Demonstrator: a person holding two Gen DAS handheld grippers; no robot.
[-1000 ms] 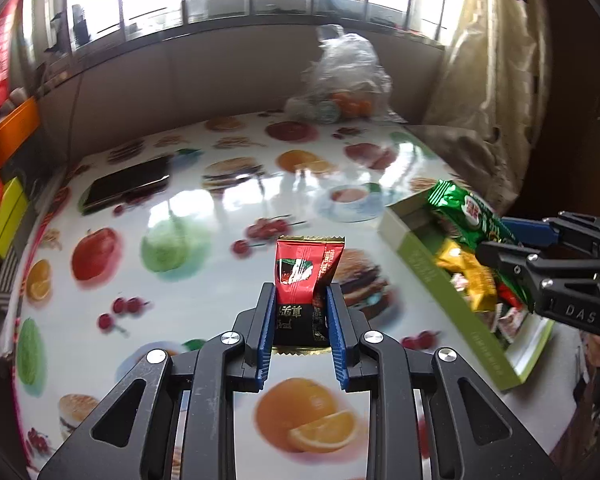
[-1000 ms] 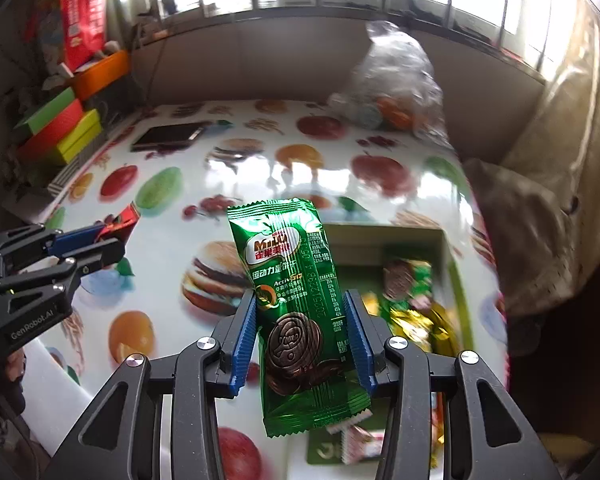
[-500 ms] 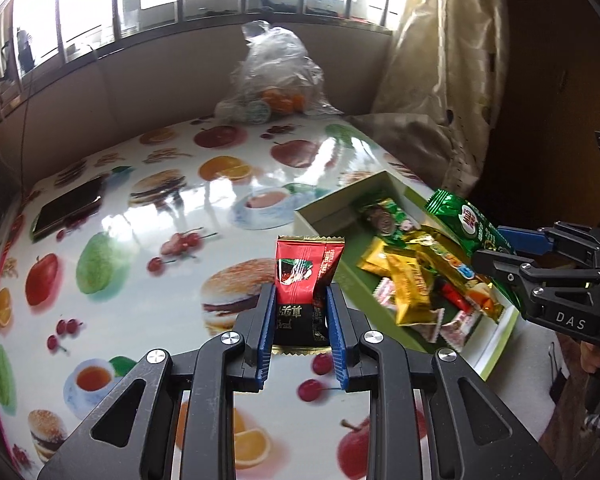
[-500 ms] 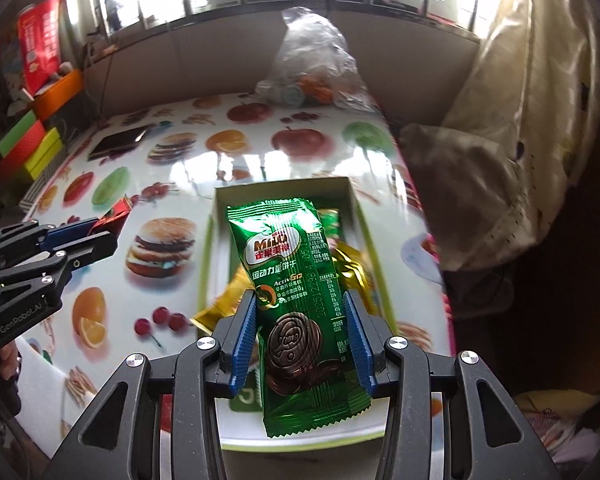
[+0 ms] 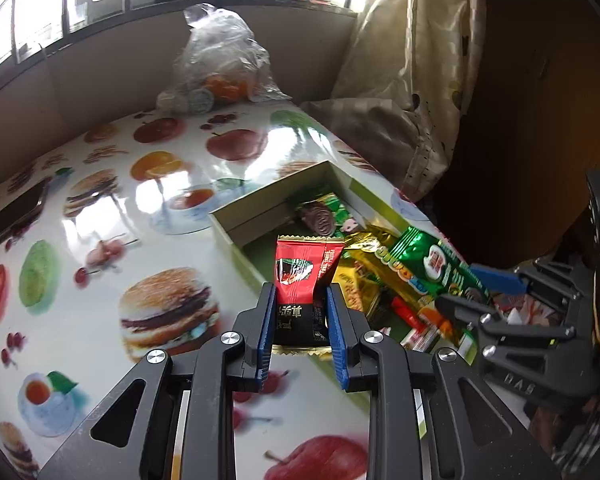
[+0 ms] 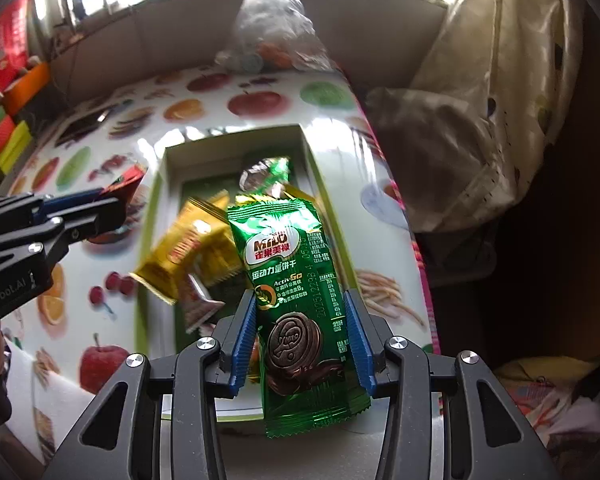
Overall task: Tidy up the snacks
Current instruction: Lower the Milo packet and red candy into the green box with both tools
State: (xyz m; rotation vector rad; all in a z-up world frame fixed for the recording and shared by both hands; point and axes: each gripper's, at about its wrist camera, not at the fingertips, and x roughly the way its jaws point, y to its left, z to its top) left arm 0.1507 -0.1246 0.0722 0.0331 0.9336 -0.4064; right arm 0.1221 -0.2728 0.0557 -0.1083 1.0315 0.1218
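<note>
Left gripper (image 5: 302, 312) clamps a red-and-black snack packet (image 5: 306, 276), held above the near edge of the shallow box (image 5: 260, 204). Right gripper (image 6: 300, 332) pinches a green Milo biscuit pack (image 6: 296, 280) over the box (gold and green wrappers already inside) on the fruit-print table (image 5: 100, 216).

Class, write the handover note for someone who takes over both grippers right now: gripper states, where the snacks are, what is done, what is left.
Left gripper: jaws shut on the red-and-black candy, by the box's near-left wall.
Right gripper: jaws shut on the green Milo biscuit pack, above the box.
Box: at the table's right edge, already holding gold packs and other snacks.
Left to do: release both snacks into the box.
</note>
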